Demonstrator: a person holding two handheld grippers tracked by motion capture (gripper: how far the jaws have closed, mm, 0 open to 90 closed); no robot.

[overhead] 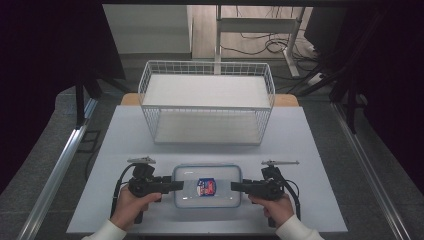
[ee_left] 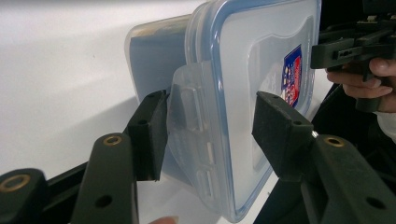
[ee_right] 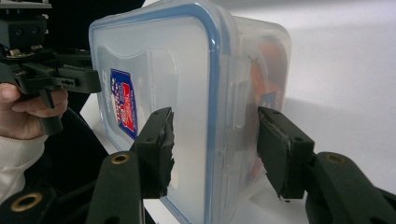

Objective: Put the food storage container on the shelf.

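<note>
- Nearest the high camera I see two hands at the desk's (overhead: 125, 130) front edge, each holding a tool level and pointing inward at the other.
- Between them lies a clear plastic container (overhead: 207, 186) with a blue-rimmed lid and a red-and-blue label (overhead: 205, 187) on top; it sits flat on the desk, close to the front edge.
- My left tool (overhead: 178, 186) reaches over the container's left short end. From the left gripper view (ee_left: 208, 126), one jaw sits on the underside against the hinged latch flap (ee_left: 187, 116) and the other stands just off the lid face, so the jaws straddle the end with a gap on the lid side.
- I read the left tool as apart around the lid edge, not pressing.
- My right tool (overhead: 236, 186) comes in over the right short end. From the right gripper view (ee_right: 215, 140), its jaws stand either side of the lid rim and side latch (ee_right: 238, 100), with visible space at both pads; apart as well.
- Behind the container, well apart from it, a white wire basket (overhead: 207, 102) stands on the desk toward the far edge.
</note>
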